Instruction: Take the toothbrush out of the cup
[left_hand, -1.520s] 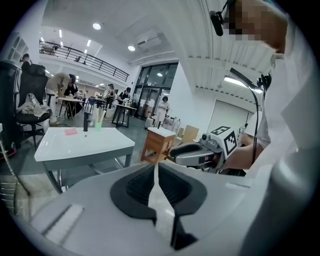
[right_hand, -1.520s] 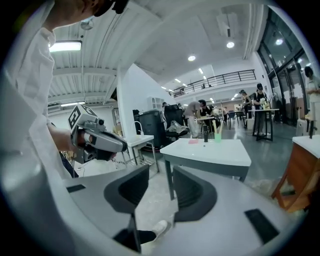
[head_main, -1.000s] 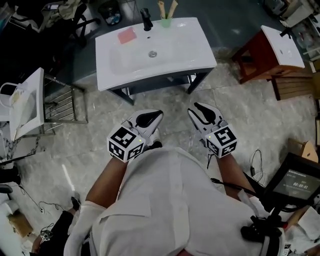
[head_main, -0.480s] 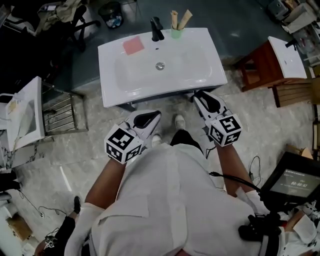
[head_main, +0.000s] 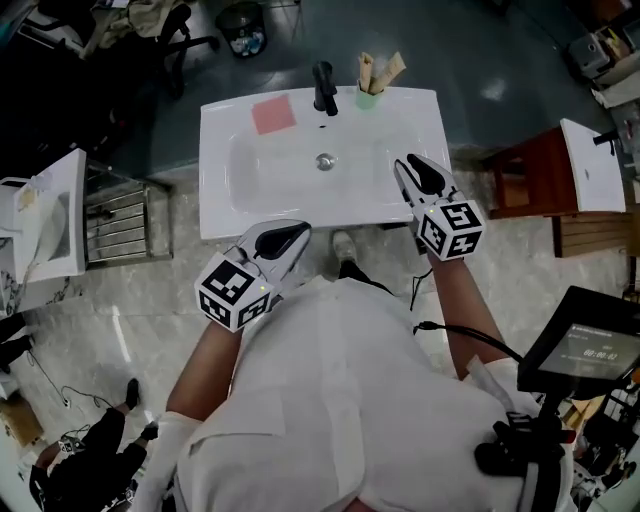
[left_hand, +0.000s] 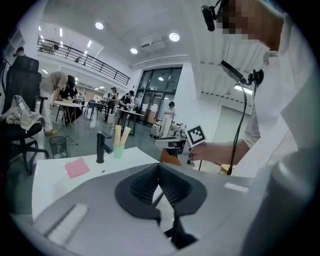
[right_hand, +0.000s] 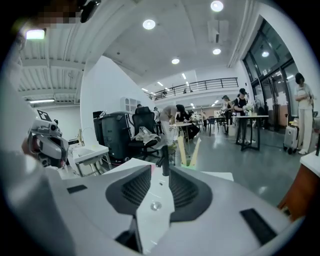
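- We're holding the left hand-held gripper (head_main: 298, 231) pressed together, empty.
- Right hand-held gripper (head_main: 411, 162) is hovering spread over the sink (head_main: 260, 175), jaws just been closing a bit, empty.
- Toothbrush (head_main: 366, 68) is sitting in the cup (head_main: 367, 99) beside the faucet (head_main: 324, 88).

The head view is looking steeply down from above the person onto the sink (head_main: 270, 185). Both gripper views are looking low, nearly level across its basin (the right from nearer), sharing the faucet (head_main: 324, 88) and cup (head_main: 367, 99).
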